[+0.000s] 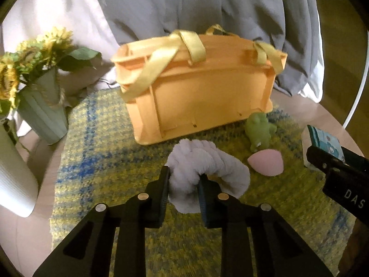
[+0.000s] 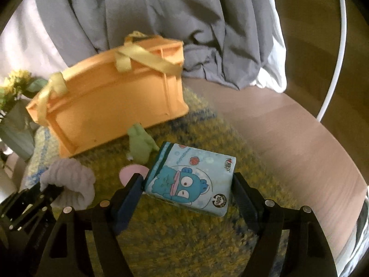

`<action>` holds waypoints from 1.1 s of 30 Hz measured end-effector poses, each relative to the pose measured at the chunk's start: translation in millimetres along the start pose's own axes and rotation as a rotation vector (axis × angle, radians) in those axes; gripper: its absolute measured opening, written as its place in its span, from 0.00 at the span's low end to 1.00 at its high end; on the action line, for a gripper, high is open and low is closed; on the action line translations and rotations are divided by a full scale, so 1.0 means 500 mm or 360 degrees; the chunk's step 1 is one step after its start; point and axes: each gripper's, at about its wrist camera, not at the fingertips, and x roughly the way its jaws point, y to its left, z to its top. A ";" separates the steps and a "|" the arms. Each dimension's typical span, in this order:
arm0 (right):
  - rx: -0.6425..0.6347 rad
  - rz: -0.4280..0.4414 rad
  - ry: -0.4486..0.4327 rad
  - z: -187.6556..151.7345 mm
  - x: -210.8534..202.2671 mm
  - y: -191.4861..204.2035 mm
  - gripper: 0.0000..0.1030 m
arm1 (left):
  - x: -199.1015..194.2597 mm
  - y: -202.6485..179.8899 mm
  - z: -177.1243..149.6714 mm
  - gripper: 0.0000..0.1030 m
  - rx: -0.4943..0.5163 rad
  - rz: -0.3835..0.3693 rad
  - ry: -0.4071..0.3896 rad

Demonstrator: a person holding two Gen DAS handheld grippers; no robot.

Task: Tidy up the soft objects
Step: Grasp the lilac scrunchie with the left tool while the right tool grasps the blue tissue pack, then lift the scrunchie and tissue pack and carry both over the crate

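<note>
My left gripper (image 1: 183, 180) is shut on a fluffy lilac scrunchie (image 1: 207, 166) above the yellow-blue mat; it also shows in the right wrist view (image 2: 69, 184). My right gripper (image 2: 186, 184) is shut on a blue cartoon tissue pack (image 2: 191, 180), which also shows in the left wrist view (image 1: 322, 145). An orange crate with yellow strap handles (image 1: 200, 92) (image 2: 110, 101) stands behind. A green plush frog (image 1: 259, 131) (image 2: 139, 143) and a pink sponge (image 1: 266, 162) (image 2: 131, 173) lie on the mat in front of the crate.
A green vase of sunflowers (image 1: 41, 106) and a white ribbed vase (image 1: 13, 184) stand at the left. Grey and white bedding (image 1: 196, 7) hangs behind the crate. The mat (image 1: 96, 138) lies on a round wooden table (image 2: 288, 133).
</note>
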 end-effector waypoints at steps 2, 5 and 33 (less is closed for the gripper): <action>-0.0015 0.0030 -0.0029 0.007 -0.013 0.001 0.76 | -0.021 0.003 0.004 0.22 -0.0034 0.0015 -0.0031; -0.0030 0.0072 -0.0071 0.018 -0.031 0.001 0.76 | -0.048 0.007 0.011 0.22 -0.0083 0.0041 -0.0073; -0.0103 0.0371 -0.0566 0.157 -0.184 0.030 0.76 | -0.224 0.026 0.147 0.22 -0.0144 0.0157 -0.0547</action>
